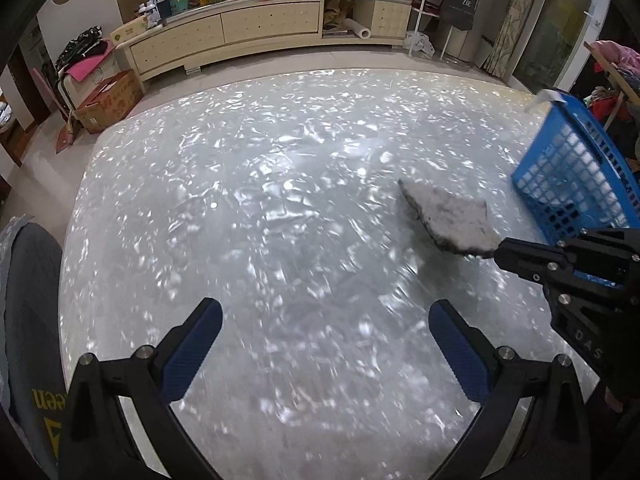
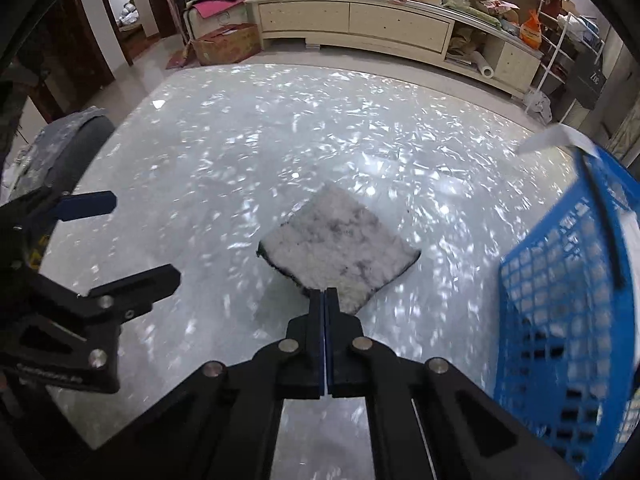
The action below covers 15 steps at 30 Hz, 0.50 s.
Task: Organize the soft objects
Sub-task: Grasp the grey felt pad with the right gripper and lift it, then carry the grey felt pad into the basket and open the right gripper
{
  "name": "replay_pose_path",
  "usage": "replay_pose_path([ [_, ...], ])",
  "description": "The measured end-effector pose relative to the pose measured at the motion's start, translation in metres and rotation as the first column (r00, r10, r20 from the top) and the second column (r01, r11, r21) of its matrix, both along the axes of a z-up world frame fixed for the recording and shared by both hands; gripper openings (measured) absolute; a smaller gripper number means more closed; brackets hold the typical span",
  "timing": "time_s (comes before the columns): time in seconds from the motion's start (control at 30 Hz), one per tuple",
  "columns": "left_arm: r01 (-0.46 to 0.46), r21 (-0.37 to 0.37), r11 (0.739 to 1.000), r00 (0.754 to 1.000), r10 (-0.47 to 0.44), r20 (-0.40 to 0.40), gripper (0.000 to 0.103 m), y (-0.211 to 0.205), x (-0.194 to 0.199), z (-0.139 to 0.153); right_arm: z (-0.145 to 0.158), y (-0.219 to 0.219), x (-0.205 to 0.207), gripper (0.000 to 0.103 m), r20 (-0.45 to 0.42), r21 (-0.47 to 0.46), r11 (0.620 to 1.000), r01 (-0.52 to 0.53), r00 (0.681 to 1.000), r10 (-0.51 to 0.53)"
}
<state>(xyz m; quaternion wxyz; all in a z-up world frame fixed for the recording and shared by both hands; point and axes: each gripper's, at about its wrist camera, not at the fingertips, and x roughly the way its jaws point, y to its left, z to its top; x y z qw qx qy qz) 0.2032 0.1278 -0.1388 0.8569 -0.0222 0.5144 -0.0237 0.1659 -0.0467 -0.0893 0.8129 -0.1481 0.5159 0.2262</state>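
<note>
A fluffy white-grey square cloth with a dark edge [image 2: 340, 248] hangs just above the shiny table, pinched by its near corner. My right gripper [image 2: 325, 294] is shut on that corner; it shows in the left wrist view as a black arm [image 1: 500, 250] touching the cloth [image 1: 452, 216]. My left gripper [image 1: 324, 328] is open over bare table, nothing between its blue pads [image 1: 192, 348]. It appears at the left of the right wrist view as well [image 2: 120, 240]. A blue plastic basket [image 2: 560, 300] stands to the right of the cloth, also in the left wrist view [image 1: 576, 172].
The table [image 1: 260, 200] is glossy with mottled white reflections. A grey cushioned chair back [image 2: 68, 148] sits at the table's left edge. Beyond the far edge runs a long cream cabinet [image 1: 248, 32] crowded with items; a cardboard box [image 1: 108, 100] is on the floor.
</note>
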Motion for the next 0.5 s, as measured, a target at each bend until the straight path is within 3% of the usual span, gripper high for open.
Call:
replay_pose_path([
  [0.3, -0.002, -0.033, 0.999, 1.000, 0.003, 0.024, 0.103, -0.013, -0.044, 0.027, 0.025, -0.007, -0.043, 0.000, 0.023, 0.027, 0.998, -0.057, 0.998, 0.056],
  [0.5, -0.001, -0.036, 0.999, 0.999, 0.003, 0.054, 0.103, -0.021, -0.061, 0.051, 0.043, -0.014, -0.048, 0.000, 0.045, 0.059, 0.996, -0.071, 0.997, 0.069],
])
